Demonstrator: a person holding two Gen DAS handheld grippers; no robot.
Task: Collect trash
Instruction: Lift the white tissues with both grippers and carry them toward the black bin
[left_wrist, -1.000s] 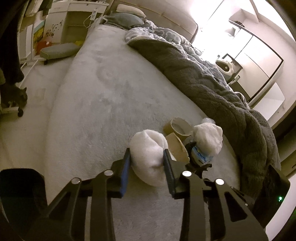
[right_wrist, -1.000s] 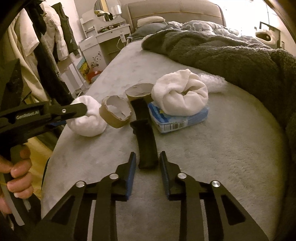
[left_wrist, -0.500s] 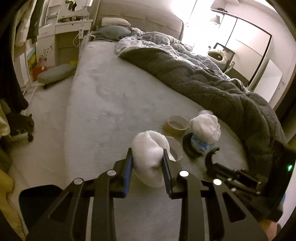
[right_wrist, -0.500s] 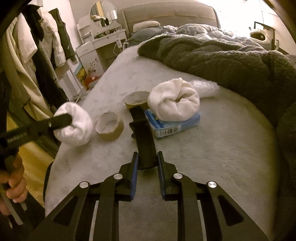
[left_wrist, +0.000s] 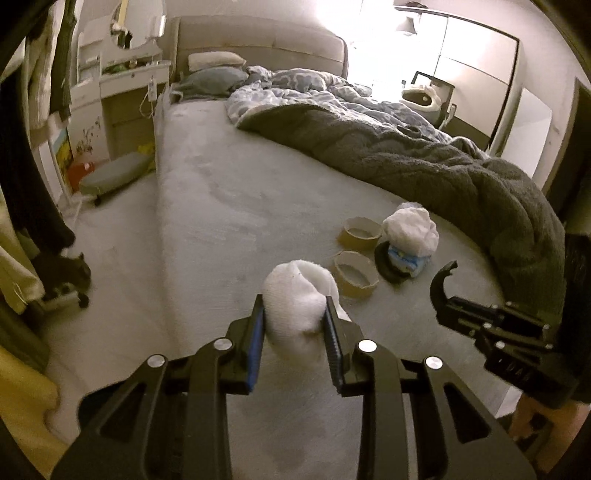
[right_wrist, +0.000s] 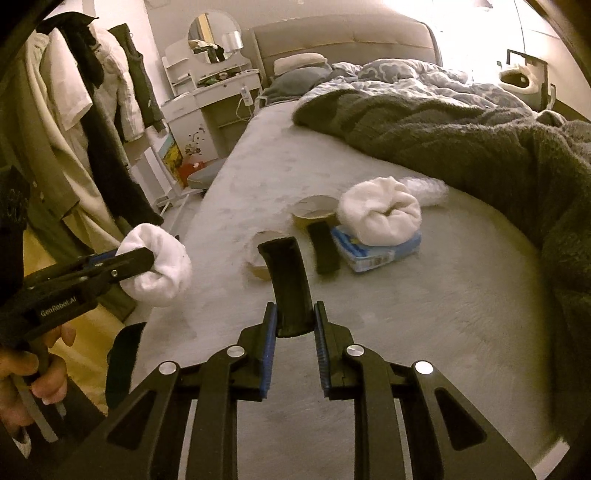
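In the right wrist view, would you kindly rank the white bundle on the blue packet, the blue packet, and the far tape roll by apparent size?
Largest to smallest:
1. white bundle
2. blue packet, partly covered by the bundle, so its rank against the bundle is unsure
3. far tape roll, partly hidden

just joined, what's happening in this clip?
A person with two handheld grippers is collecting trash off a bed. The left gripper is shut on a white wad, lifted clear of the sheet. The right gripper is shut on a curved black strip, also raised. On the bed lie two tape rolls, a second black piece, another white bundle on a blue packet, and some clear plastic.
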